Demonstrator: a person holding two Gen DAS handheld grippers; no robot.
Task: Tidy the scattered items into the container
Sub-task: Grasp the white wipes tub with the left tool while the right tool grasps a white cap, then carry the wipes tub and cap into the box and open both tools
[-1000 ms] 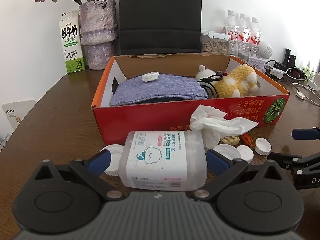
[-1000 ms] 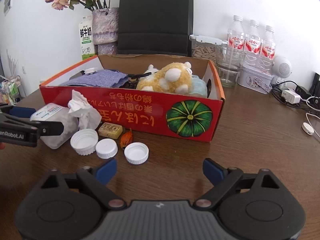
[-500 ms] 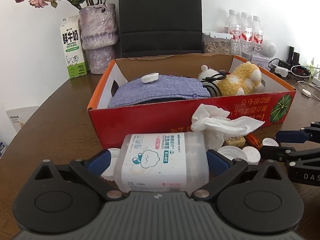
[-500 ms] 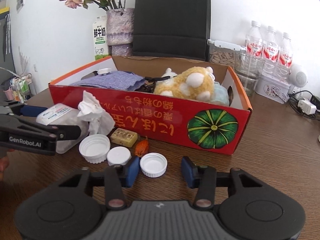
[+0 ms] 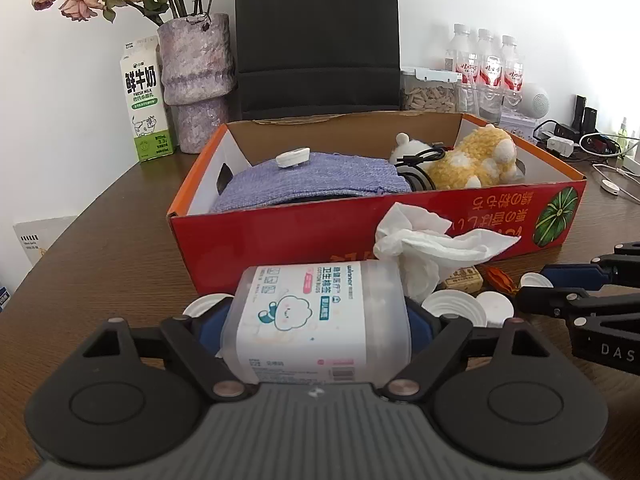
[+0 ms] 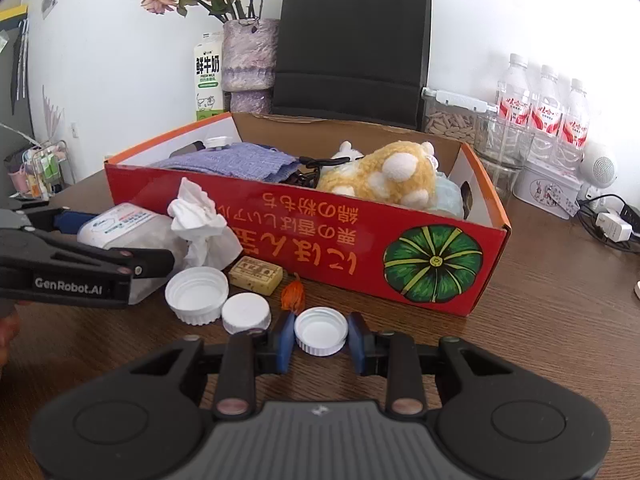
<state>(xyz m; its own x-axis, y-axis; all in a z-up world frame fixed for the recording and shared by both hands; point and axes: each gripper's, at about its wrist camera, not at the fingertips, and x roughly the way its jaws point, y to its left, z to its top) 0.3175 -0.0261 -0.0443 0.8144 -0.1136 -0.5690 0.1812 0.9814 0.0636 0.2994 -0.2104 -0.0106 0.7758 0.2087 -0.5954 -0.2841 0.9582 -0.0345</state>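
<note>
left tongs closing, clamped on cotton bud box | right tongs closing, clamped on white cap

- Counter: dark wood, visible grain, satin
- Box: glossy red printed cardboard, raw brown inside
- Cotton-bud tub: frosted translucent plastic, paper label
- Bottle cap: white ribbed plastic
- Tissue: crumpled white paper
- Plush toy: fuzzy yellow cloth

Both wrist views low, close, facing red box; shared.
</note>
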